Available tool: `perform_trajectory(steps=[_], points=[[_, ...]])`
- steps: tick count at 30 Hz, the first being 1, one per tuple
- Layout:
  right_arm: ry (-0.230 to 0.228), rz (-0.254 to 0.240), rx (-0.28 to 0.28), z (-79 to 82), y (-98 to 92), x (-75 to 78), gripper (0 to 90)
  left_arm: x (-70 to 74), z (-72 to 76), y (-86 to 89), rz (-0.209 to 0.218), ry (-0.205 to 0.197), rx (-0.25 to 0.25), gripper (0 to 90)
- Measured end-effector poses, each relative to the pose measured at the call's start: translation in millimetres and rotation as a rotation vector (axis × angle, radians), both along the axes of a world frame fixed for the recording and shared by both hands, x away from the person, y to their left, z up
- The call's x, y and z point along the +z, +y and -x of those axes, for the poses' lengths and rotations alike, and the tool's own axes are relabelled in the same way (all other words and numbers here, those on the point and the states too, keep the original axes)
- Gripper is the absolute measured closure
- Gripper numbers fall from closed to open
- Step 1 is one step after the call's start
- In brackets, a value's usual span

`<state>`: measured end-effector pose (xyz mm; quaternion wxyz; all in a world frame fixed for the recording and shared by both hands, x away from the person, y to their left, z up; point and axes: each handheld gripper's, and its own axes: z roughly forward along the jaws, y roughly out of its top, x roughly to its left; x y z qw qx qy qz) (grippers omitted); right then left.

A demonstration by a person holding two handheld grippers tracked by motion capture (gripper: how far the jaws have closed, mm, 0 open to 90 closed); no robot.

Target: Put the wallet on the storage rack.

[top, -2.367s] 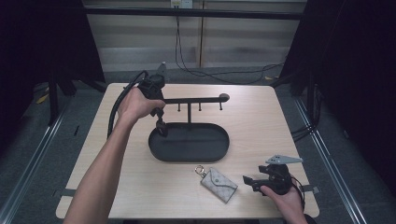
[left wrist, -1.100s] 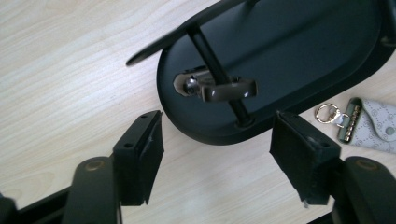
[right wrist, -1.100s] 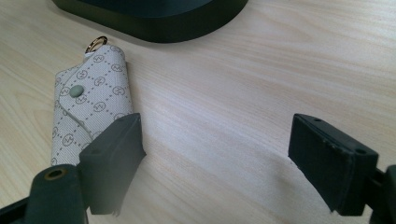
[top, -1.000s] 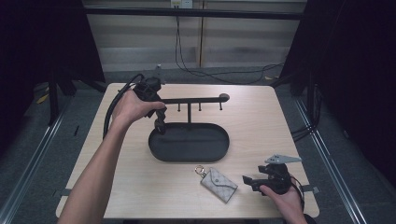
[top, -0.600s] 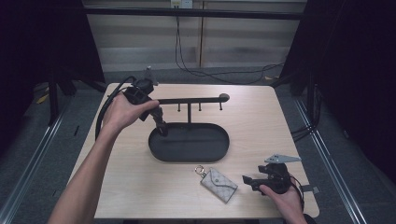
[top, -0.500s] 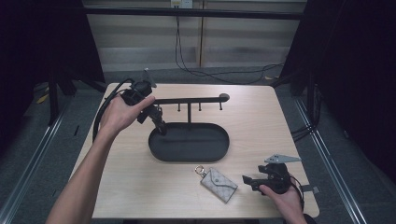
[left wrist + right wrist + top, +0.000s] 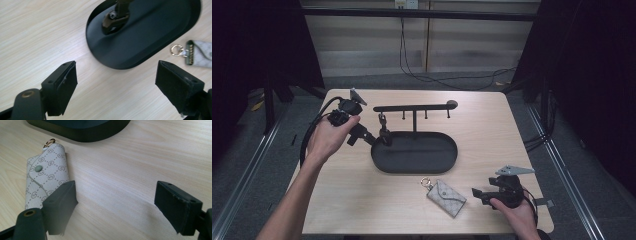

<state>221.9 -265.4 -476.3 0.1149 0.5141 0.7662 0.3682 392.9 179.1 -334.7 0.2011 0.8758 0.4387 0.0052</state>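
Note:
A black oval tray (image 7: 432, 159) carries a rack with a hooked bar (image 7: 412, 107). A small dark clasp piece (image 7: 383, 132) hangs from the bar's left end down to the tray, seen close in the left gripper view as the clasp (image 7: 113, 20). My left gripper (image 7: 370, 139) hovers open just left of the tray (image 7: 150, 37), nothing between its jaws (image 7: 116, 82). A patterned grey key pouch (image 7: 447, 198) with a gold ring (image 7: 427, 181) lies in front of the tray. My right gripper (image 7: 477, 194) rests open to the right of the pouch (image 7: 45, 182); its jaws (image 7: 117, 200) hold nothing.
The wooden table (image 7: 512, 135) ends close behind the right hand. The left gripper's cable (image 7: 314, 125) loops off the table's left side. Cables lie on the floor beyond the far edge (image 7: 437, 80).
My left hand has drawn back to the left, away from the rack's left hook, and its gripper now points down at the tray's left end. The right gripper has stayed put.

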Motion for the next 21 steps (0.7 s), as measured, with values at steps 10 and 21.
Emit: perform_trajectory(steps=[10, 21], points=[[0.000, 0.001, -0.005, 0.2, -0.3, 0.1, 17.7, -17.6, 18.5, 24.1, 0.058, -0.087, 0.042, 18.4], [0.000, -0.002, -0.008, 0.6, -0.6, 0.3, 17.7, -34.5, 39.9, 42.0, 0.132, -0.119, 0.038, 18.6]])
